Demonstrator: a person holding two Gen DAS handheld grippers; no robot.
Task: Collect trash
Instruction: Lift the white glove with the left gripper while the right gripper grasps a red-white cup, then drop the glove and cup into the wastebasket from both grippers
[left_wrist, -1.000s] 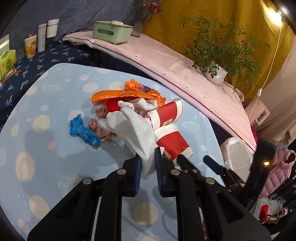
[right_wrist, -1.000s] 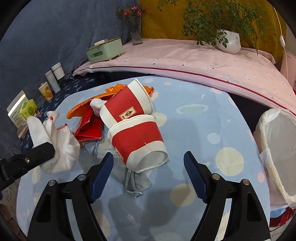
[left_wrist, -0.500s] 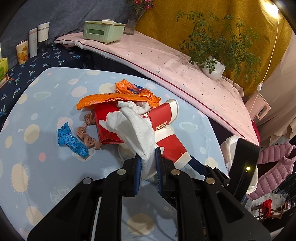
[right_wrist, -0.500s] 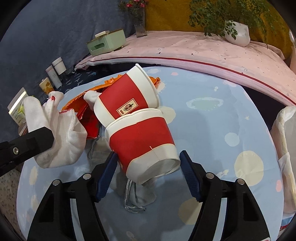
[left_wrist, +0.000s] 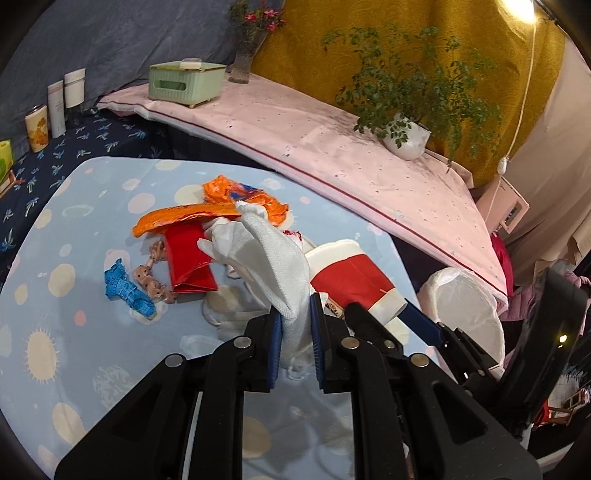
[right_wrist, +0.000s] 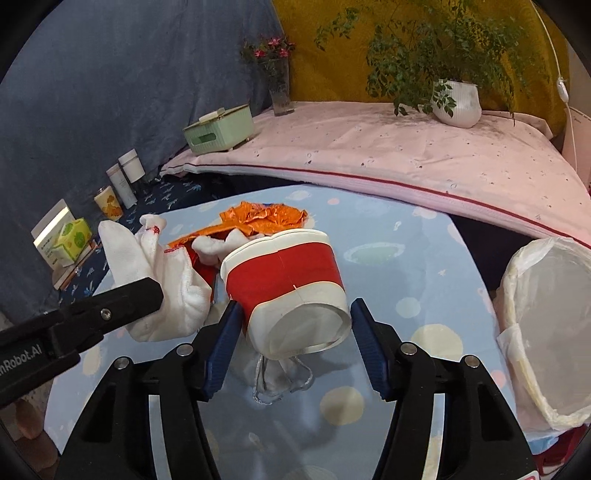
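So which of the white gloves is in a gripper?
The glove clamped in the left gripper, standing up from its jaws. The other glove lies in the pile behind the cup, by the orange wrapper.

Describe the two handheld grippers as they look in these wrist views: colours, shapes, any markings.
Both the left gripper and the right gripper are matt black angular linkage frames with round silver pivot screws. Each finger ends in a blue ribbed pad. In the right wrist view the left gripper's side carries white lettering that ends in "Robot.AI". In the left wrist view a small yellow light glows on the right gripper's black body. No cables or sleeves show.
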